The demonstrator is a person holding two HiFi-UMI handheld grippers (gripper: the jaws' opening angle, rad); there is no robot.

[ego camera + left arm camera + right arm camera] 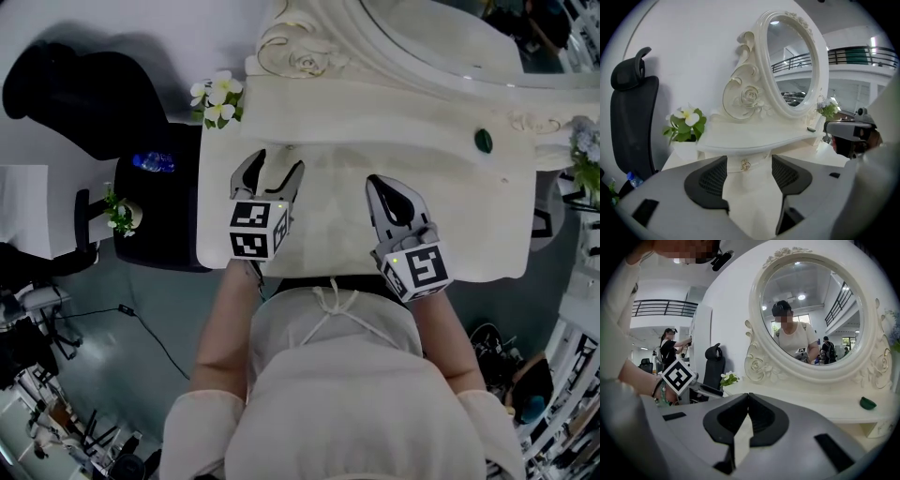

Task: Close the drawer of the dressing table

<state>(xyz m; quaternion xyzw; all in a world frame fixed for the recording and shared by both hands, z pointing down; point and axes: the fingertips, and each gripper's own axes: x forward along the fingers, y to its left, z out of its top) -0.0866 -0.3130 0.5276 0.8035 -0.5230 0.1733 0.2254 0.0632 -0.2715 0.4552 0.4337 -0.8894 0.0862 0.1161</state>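
My left gripper stands open and empty. The drawer lies straight ahead, its knob centred between the fingers, seemingly pushed in (hard to confirm). My right gripper is off to one side, jaws together.

Even indoor light, soft shadows; fisheye edges dark, perhaps slightly blurred.

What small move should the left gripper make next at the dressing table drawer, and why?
Probably draw the left gripper back from the drawer knob: its fingers stand apart, gripping nothing, and the drawer front looks flush under the shelf, so the closing seems done.
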